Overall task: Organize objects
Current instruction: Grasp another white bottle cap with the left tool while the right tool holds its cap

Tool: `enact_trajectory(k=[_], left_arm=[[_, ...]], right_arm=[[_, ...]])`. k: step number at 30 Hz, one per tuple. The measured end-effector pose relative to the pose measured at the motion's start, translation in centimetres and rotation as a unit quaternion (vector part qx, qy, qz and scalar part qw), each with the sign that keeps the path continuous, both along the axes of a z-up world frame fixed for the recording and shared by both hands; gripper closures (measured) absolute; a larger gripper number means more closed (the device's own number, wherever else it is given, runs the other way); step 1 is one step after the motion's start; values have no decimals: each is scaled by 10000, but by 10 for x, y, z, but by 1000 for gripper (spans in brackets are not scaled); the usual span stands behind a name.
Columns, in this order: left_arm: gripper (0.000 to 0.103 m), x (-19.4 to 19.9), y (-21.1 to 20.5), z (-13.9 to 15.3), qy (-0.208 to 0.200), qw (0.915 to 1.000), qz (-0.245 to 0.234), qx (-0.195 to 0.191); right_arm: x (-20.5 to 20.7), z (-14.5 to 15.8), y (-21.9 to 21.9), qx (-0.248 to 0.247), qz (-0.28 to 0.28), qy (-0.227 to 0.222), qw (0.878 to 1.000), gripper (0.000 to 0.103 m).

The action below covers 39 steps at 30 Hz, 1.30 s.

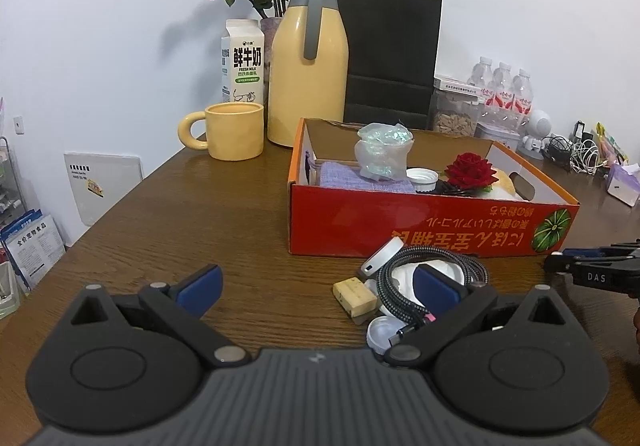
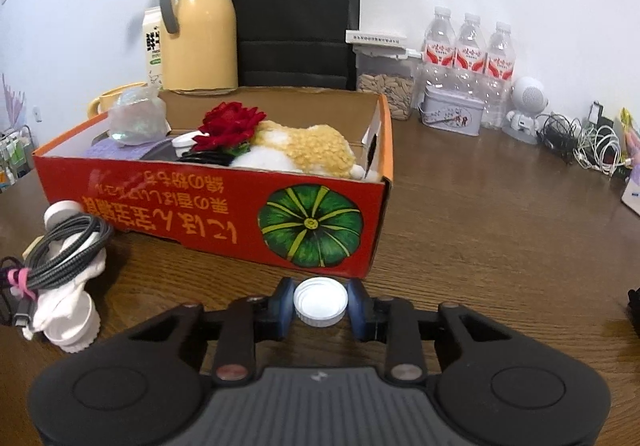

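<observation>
Right wrist view: the red cardboard box (image 2: 224,221) was seen on the table, and just before its front wall a white bottle cap (image 2: 320,301) was clamped by the right gripper (image 2: 320,308). Left of the box's front, a braided cable (image 1: 424,278) lay coiled, where the left gripper (image 1: 318,288) was held spread wide, gripping nothing.

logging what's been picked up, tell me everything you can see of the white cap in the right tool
The white cap is a small round screw lid, plastic by its look, with a ribbed rim and its hollow side facing the camera. The right tool is shut on it, one blue pad on each side, just in front of the red box, above the wooden table.
</observation>
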<state>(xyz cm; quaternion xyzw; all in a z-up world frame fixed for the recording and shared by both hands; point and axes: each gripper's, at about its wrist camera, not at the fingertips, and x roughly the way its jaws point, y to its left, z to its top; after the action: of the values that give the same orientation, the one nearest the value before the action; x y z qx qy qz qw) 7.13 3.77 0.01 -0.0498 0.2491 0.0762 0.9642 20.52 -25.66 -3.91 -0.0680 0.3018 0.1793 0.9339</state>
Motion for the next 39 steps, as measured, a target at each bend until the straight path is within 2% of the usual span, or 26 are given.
enact_trajectory(k=[8,14,19,26,30,34,39], left_arm=[[0,2,0,-3,66,10000,-21,-36],[0,1,-6,-8,201,9995,-211,-116],[0,2,-14,-17,372,9986,-379,-86],[0,-4,4,-15,163,9995,128,-227],[1,-1,11,-19,331,9989,307,-85],[4,6,7,-26,580,9982,108,107],[4,6,-6,-28,579,9976,-287,251]], right_arm=[[-34,11,-5,96,-15,-711,9974,76],[-67,15,-5,210,94,-960,9951,76],[-80,17,-6,292,87,-1045,9941,76],[-80,16,-6,279,78,-1044,9941,76],[-80,16,-5,283,79,-1041,9941,76],[-81,16,-5,283,77,-1041,9941,76],[-81,16,-5,295,67,-1028,9942,75]])
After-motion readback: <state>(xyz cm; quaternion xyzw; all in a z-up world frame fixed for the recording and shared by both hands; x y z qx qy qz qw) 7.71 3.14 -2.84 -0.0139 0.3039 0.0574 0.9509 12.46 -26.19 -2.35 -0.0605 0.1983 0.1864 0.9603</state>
